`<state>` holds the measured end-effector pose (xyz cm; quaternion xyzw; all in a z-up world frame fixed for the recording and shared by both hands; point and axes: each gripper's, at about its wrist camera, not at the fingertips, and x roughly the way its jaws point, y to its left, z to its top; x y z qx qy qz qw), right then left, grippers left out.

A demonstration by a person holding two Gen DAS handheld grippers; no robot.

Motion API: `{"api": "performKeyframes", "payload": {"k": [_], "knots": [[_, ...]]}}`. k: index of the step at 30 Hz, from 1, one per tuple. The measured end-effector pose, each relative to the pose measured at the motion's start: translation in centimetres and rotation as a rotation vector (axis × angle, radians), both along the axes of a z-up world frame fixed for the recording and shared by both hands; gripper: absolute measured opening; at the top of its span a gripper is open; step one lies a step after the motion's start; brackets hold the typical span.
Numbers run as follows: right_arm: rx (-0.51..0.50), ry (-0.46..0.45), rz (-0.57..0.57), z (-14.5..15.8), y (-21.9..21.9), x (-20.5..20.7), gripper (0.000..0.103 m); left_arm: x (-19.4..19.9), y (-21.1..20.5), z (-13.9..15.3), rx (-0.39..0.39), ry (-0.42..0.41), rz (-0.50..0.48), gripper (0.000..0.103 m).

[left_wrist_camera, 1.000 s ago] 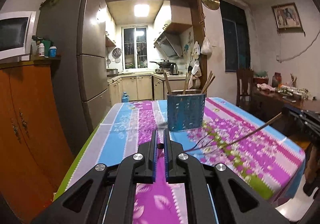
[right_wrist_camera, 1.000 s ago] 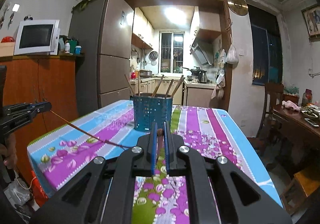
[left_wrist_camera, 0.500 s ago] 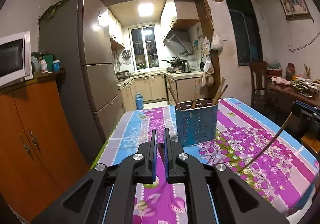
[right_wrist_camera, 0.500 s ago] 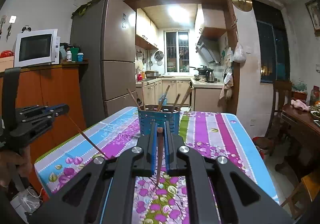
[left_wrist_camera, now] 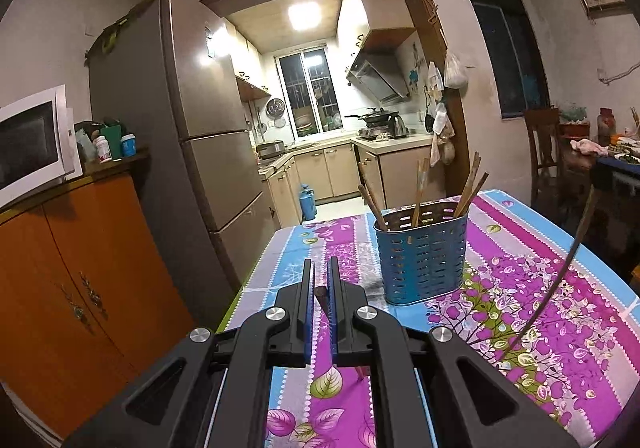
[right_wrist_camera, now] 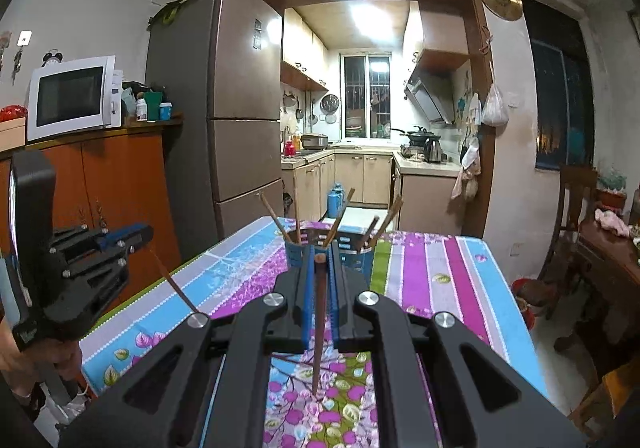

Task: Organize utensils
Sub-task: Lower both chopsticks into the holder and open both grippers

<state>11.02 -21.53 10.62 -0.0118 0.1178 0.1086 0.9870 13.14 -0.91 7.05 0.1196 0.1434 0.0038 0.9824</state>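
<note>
Holder (left_wrist_camera: 422, 254): several chopsticks sitting inside | left tool (left_wrist_camera: 318, 280), right tool (right_wrist_camera: 320, 268): we are clamping one chopstick (right_wrist_camera: 319, 324) each, both awaiting insertion.

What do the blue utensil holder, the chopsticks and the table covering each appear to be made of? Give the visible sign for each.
Utensil holder: probably painted sheet metal, with thin walls, punched slots and a slight sheen. Chopsticks: likely wood or bamboo, matte brown and slim. Table covering: seems plastic-coated or oilcloth, with a printed floral pattern lying flat and faintly glossy; plain fabric cannot be ruled out.
</note>
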Motion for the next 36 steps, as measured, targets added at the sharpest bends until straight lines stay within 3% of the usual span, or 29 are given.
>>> {"api": "performKeyframes", "payload": {"k": [11,19,28,36], "knots": [[-0.009,-0.051,0.006,5.2,-0.1,4.3,0.005,2.9,-2.0,2.3,0.041,-0.024,-0.003,0.007],[0.010,-0.097,-0.011,9.0,-1.1,8.5,0.005,6.8,-4.6,7.1,0.053,-0.100,-0.026,0.007],[0.048,-0.183,-0.055,12.5,-1.8,13.5,0.005,14.2,-6.6,13.8,-0.082,-0.154,-0.117,0.007],[0.077,-0.145,-0.094,9.6,-2.0,19.0,0.005,20.4,-6.7,13.5,-0.246,-0.157,-0.196,0.007]]}}
